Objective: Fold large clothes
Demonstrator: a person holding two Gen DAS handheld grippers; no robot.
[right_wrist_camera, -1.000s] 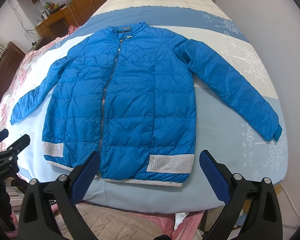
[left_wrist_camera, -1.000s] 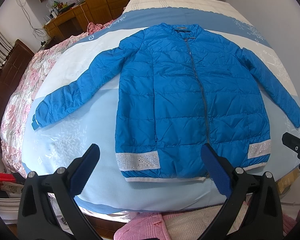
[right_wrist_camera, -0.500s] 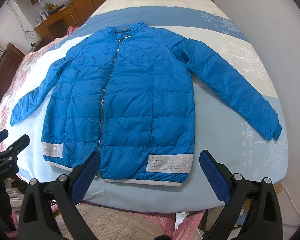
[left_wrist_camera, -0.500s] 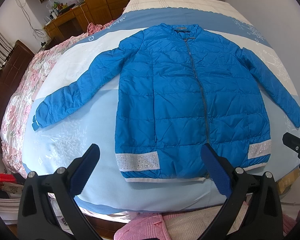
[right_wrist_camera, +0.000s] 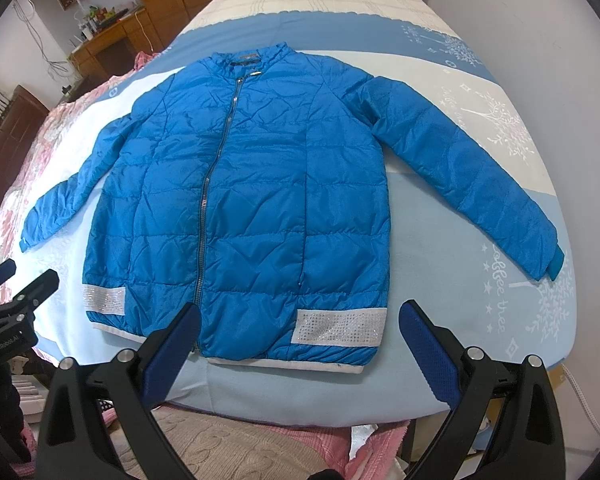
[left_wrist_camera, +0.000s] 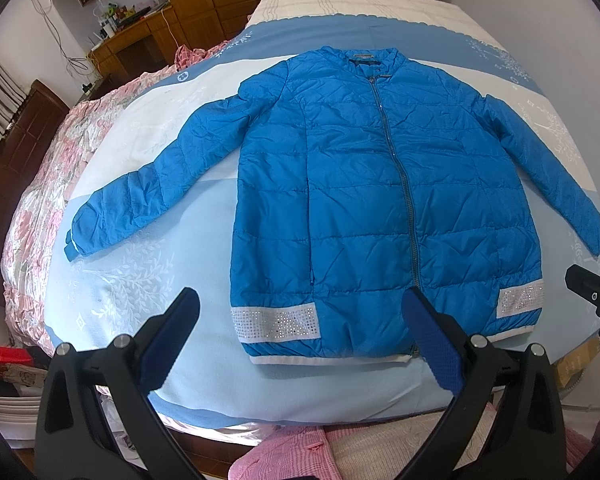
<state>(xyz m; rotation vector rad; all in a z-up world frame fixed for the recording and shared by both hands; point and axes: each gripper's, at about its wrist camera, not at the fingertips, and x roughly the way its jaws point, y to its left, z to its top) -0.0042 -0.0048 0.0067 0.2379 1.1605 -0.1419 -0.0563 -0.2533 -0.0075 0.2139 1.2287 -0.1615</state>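
1. Holding my left gripper (left_wrist_camera: 300, 336) above the near edge of the bed (left_wrist_camera: 148, 288), I have its blue-padded fingers (left_wrist_camera: 172, 336) spread wide with nothing between them.
2. My right gripper (right_wrist_camera: 298, 340) hangs the same way, its fingers (right_wrist_camera: 428, 340) spread wide and empty, over the foot of the bed.
3. Neither gripper touches the cloth; both sit short of the hem.
4. The blue quilted jacket (left_wrist_camera: 360, 200) lies flat and face up on the bed, zipped closed, collar (right_wrist_camera: 252, 58) toward the far end and hem toward me.
5. Its zipper (right_wrist_camera: 216, 184) runs straight from collar to hem.
6. Both sleeves are stretched out and angled down: the left sleeve (left_wrist_camera: 148, 196) ends near the floral pink quilt (left_wrist_camera: 40, 200), while the right sleeve (right_wrist_camera: 468, 184) reaches toward the wall side.
7. Two silver sparkly bands (right_wrist_camera: 336, 328) sit just above the white ribbed hem, one on each front panel.
8. From the left camera, the tip of my right gripper shows at the right edge; from the right camera, my left gripper shows at the left edge.
9. A wooden desk (left_wrist_camera: 132, 40) with clutter stands in the far left corner, and pink and beige cloth (right_wrist_camera: 220, 448) is heaped below the foot of the bed.
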